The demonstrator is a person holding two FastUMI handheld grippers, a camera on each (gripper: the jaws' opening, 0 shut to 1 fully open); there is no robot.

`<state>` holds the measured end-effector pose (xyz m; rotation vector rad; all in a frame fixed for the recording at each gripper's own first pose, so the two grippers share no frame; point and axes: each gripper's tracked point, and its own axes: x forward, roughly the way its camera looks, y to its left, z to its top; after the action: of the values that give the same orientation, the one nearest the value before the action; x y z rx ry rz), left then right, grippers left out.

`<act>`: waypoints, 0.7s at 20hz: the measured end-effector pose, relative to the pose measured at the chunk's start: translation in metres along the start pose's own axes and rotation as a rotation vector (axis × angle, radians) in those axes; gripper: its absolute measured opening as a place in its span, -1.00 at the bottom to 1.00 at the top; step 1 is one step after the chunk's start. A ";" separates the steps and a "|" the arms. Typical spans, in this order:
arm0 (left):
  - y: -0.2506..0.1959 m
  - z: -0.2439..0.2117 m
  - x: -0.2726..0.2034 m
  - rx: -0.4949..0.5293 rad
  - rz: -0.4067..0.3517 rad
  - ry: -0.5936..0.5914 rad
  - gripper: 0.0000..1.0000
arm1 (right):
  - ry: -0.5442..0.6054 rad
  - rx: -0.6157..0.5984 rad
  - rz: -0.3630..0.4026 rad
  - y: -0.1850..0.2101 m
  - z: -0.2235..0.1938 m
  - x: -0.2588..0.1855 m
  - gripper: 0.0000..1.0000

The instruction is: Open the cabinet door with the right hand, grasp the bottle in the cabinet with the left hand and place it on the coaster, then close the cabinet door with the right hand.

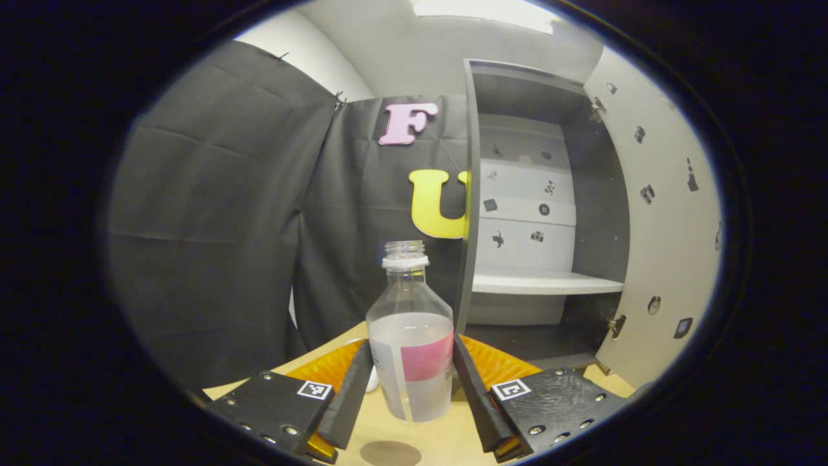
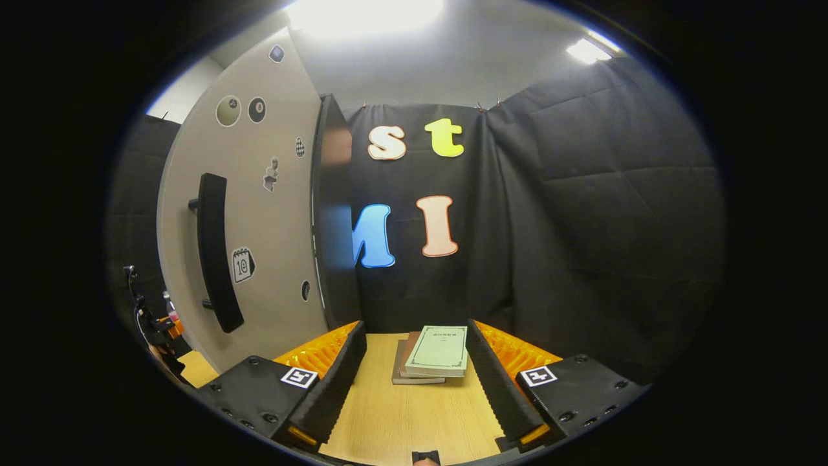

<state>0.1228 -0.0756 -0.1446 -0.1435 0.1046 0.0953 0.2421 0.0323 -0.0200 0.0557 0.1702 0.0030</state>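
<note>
The left claw (image 1: pixel 411 388) pinches the bottle (image 1: pixel 410 336) between its 2 fingers, above the wooden desk (image 1: pixel 446 440) just before the open cabinet (image 1: pixel 543 259). The right claw (image 2: pixel 414 382) is spread over the desk, facing stacked books (image 2: pixel 430 355) beside the swung-out cabinet door (image 2: pixel 259 213).

Both views are lit from ceiling lights (image 2: pixel 365 13), where glare is seen; edges are strongly bent, and detail is kept sharp.

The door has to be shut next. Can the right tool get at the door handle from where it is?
Probably yes: the handle on the open cabinet door faces the open right tool, with nothing between.
</note>
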 end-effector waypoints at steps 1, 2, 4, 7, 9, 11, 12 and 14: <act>0.000 -0.011 0.000 0.000 0.004 0.012 0.48 | 0.003 0.005 -0.005 -0.003 -0.002 0.000 0.95; 0.001 -0.023 0.001 0.002 0.009 0.021 0.48 | 0.009 0.006 -0.009 -0.006 -0.004 0.001 0.96; 0.002 -0.046 0.004 0.002 0.017 0.044 0.48 | 0.024 -0.007 -0.023 -0.014 -0.010 0.001 0.96; 0.008 -0.078 0.006 -0.004 0.043 0.083 0.45 | 0.042 -0.015 -0.032 -0.019 -0.016 0.002 0.95; 0.016 -0.100 0.003 -0.013 0.066 0.111 0.45 | 0.047 -0.028 -0.036 -0.022 -0.018 -0.001 0.95; 0.027 -0.117 0.003 -0.011 0.098 0.131 0.49 | 0.052 -0.056 -0.051 -0.027 -0.019 -0.002 0.95; 0.033 -0.126 0.003 -0.012 0.114 0.141 0.45 | 0.054 -0.065 -0.057 -0.030 -0.020 -0.003 0.95; 0.039 -0.140 0.004 -0.027 0.133 0.153 0.49 | 0.059 -0.065 -0.060 -0.030 -0.023 -0.005 0.95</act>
<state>0.1092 -0.0573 -0.2885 -0.1707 0.2652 0.2183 0.2330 0.0040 -0.0430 -0.0143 0.2304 -0.0498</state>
